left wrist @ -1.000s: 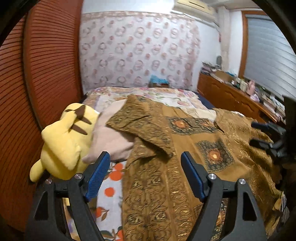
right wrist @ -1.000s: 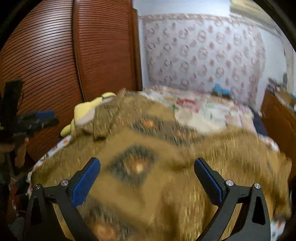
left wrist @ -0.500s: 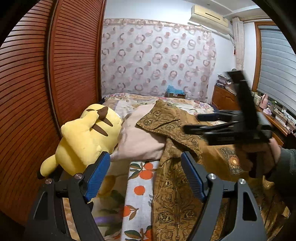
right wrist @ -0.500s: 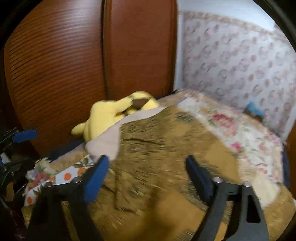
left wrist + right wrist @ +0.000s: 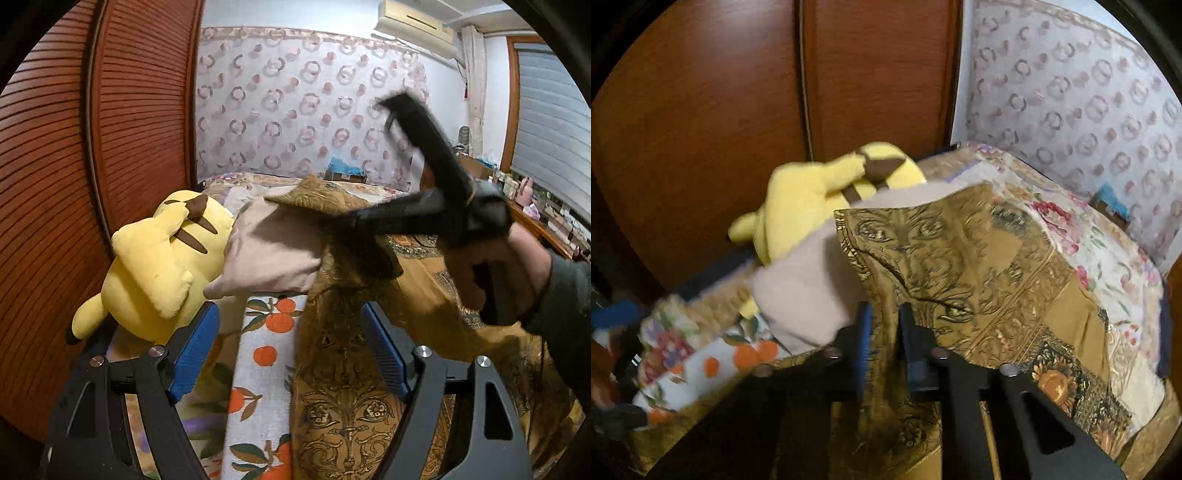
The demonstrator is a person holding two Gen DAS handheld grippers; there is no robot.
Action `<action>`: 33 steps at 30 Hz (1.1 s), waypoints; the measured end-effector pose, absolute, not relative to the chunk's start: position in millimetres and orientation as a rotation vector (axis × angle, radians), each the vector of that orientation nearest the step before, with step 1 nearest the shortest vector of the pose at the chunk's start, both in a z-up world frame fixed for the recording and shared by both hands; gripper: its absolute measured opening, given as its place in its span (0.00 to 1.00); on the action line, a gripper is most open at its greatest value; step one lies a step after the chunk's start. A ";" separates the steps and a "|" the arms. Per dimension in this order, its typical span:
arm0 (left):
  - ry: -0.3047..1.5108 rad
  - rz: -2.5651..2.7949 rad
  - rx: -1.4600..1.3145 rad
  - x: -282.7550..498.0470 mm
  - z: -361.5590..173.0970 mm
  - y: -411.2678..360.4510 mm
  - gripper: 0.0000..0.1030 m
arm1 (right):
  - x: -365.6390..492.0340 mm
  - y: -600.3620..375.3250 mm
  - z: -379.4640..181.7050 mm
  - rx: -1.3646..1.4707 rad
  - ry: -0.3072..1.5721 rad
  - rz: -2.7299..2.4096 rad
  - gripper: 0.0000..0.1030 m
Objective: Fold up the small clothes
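Clearly, in the left wrist view, the left gripper point(image 5: 290, 349) hangs low over the near edge of the bed, its blue pads point(image 5: 194, 352) spread wide with nothing between them; it looks parked there, ready to take a second edge of the brown patterned shirt point(image 5: 351, 417), which lies just beside and under its right-hand pad. The shirt spreads across the bed over an orange-print sheet point(image 5: 264, 354), with a beige garment point(image 5: 273, 254) peeking out beneath it and a yellow Pikachu plush point(image 5: 162, 266) against the slatted wardrobe door point(image 5: 74, 147). Beyond, the person's hand point(image 5: 506, 273) carries the right gripper point(image 5: 332, 225) down onto the shirt's folded flap. Half a second earlier that gripper was higher and further right, clear of the cloth, and the view itself has dipped a little.

Seen from the right wrist, the right gripper point(image 5: 884, 332) is closing its jaws on a raised ridge of the brown patterned shirt point(image 5: 979, 266), the blue pads point(image 5: 864, 339) pinching the fabric between them, probably to lift that edge for a fold. A second ago these jaws stood wide open over the middle of the shirt; since then the gripper has swept across toward the plush point(image 5: 812, 199) and beige garment point(image 5: 805, 291).
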State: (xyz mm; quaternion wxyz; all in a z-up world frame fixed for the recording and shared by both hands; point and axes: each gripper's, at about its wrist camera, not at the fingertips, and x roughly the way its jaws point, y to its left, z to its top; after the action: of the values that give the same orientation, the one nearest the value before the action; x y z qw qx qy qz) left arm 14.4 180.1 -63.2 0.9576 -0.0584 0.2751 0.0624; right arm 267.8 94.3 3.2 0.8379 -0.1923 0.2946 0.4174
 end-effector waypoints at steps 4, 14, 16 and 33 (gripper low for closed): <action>0.557 0.102 -0.120 18.3 -63.1 169.2 0.77 | 266.1 71.4 21.1 -0.313 0.565 0.876 0.08; 0.559 0.076 -0.107 30.4 -58.5 149.2 0.77 | 277.8 13.1 28.2 -0.224 0.595 0.746 0.23; 0.562 0.072 -0.107 34.0 -58.3 147.1 0.77 | 275.9 10.0 35.3 -0.247 0.559 0.725 0.46; 0.557 -0.020 -0.029 111.5 -46.7 98.8 0.77 | 243.6 -74.5 33.7 -0.225 0.558 0.578 0.64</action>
State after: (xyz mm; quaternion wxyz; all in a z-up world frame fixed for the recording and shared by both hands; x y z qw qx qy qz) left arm 111.5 98.8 -46.7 0.9613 -0.0145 0.2750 -0.0096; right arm 243.6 -74.5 33.7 0.9143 -0.1094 0.2709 0.2805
